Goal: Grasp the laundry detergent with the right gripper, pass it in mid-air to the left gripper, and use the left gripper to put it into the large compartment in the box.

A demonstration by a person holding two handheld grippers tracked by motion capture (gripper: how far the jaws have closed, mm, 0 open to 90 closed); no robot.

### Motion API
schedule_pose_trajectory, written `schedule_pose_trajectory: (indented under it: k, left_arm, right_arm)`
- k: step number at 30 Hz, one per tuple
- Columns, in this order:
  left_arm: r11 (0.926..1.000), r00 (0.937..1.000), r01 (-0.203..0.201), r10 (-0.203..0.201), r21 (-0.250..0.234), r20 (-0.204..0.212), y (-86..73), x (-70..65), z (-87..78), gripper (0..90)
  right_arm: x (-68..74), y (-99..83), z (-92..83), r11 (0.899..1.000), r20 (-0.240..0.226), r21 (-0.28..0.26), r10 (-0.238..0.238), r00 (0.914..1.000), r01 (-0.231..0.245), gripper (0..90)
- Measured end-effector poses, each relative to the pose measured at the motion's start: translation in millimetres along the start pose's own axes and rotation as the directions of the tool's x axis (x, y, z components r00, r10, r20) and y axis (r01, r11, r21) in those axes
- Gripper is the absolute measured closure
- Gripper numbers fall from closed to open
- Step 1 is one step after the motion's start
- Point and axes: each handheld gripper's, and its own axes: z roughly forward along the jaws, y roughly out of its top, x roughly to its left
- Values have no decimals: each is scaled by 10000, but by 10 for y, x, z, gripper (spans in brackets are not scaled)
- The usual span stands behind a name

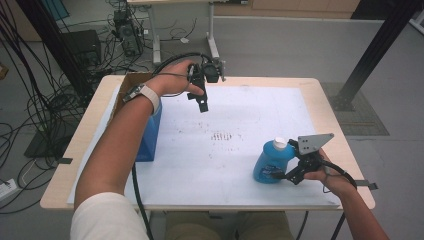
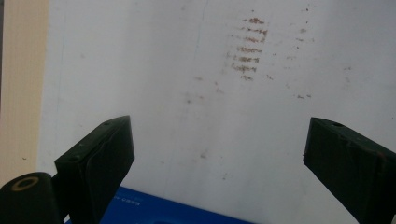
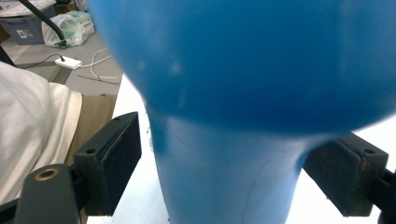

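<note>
- Left gripper (image 1: 201, 100): held above the far-left part of the white sheet (image 1: 250, 110), jaws pointing down. In the left gripper view (image 2: 215, 154) the two black jaws stand wide apart with nothing between them.
- Beneath and between those jaws lies bare white sheet (image 2: 154, 70). Ahead of the jaws is a patch of brown smudges (image 2: 250, 49), set in short rows.
- At the near edge of the left gripper view, just behind the left-hand jaw, a strip of blue box (image 2: 154, 210) with small pale lettering. In the high view the blue box (image 1: 150, 137) sits at the sheet's left edge, partly under the person's left forearm.
- Brown smudges (image 1: 222, 136) show mid-sheet in the high view, well apart from both grippers.
- Blue bottle (image 1: 270, 162): white cap, standing upright on the right part of the sheet, just in front of the right gripper's jaws.
- Right gripper (image 1: 287, 175): low, beside the bottle's base, grey plate on top. In the right gripper view (image 3: 219, 172) the blue bottle (image 3: 233, 93) sits between the jaws, its narrower part in the gap.
- Right jaws apart: a clear gap between the left-hand pad and the bottle; the right-hand pad is close beside it, contact there cannot be told.
</note>
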Motion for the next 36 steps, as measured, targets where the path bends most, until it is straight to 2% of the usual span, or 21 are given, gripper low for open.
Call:
schedule_pose_trajectory:
  k: [36]
  left_arm:
    - [10000, 10000, 0, 0, 45, 15, 4, 1, 8, 93]
  right_arm:
    - [5, -8, 41, 9988, -153, -383, -308, 9994, 302, 412]
